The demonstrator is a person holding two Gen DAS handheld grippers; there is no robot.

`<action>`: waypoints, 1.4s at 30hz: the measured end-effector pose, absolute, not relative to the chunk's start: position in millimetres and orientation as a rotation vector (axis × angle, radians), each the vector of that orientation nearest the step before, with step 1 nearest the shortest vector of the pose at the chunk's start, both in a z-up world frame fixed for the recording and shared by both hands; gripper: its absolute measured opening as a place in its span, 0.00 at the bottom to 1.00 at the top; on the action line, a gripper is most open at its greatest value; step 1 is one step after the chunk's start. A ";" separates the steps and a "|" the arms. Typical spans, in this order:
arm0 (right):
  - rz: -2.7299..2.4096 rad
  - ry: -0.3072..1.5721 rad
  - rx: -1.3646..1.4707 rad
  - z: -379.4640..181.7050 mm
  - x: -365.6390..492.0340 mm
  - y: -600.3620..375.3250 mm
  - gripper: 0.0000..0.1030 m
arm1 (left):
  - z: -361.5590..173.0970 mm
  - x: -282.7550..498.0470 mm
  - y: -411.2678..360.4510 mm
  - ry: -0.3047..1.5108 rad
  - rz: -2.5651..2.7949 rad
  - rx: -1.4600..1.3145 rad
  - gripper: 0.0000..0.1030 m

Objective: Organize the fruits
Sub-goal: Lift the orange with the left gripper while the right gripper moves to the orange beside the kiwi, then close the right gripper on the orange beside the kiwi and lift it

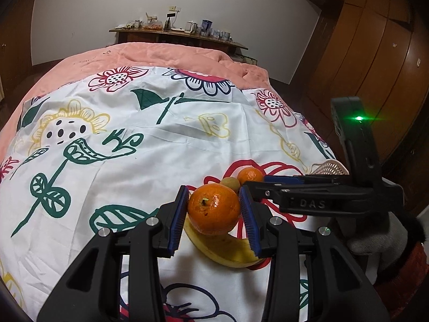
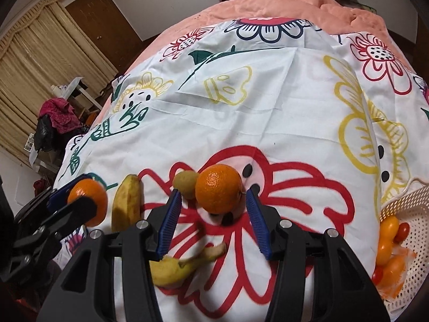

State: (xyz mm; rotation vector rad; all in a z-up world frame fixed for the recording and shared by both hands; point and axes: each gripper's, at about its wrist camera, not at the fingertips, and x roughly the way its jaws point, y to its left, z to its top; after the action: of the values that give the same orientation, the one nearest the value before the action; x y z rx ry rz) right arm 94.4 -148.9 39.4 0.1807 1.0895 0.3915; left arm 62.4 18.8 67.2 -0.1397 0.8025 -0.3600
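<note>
So far only small tomatoes (image 2: 386,241) sit in the basket (image 2: 410,206) at the bed's right edge. Left gripper (image 1: 213,212) clasps one orange (image 1: 213,208); right gripper (image 2: 214,221), spread, straddles another orange (image 2: 218,191) mid-bed; banana (image 2: 126,204), kiwi (image 2: 186,183) remain.

Through the left wrist camera I see my left gripper (image 1: 213,216) with its blue-padded fingers (image 1: 177,218) on either side of a round glossy orange (image 1: 213,208), the pads touching or just off the skin (I cannot tell which). The orange sits over a curved yellow banana (image 1: 228,249) on the white floral-printed cloth (image 1: 150,145). Just beyond lie a small greenish-brown kiwi (image 1: 230,183) and a second, smaller orange (image 1: 250,175). My right gripper (image 1: 257,181) reaches in from the right near them, with a white perforated plastic basket (image 1: 331,167) behind it.
</note>
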 end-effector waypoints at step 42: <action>0.369 0.991 0.225 64.4 75.7 -176.1 0.33 | 67.5 62.8 13.6 0.826 -0.362 -0.143 0.39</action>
State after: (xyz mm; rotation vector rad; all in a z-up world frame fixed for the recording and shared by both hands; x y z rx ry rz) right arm 75.7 -176.1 64.4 0.2249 0.9907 0.3686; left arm 62.8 13.6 67.5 -0.1435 0.8260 -0.3622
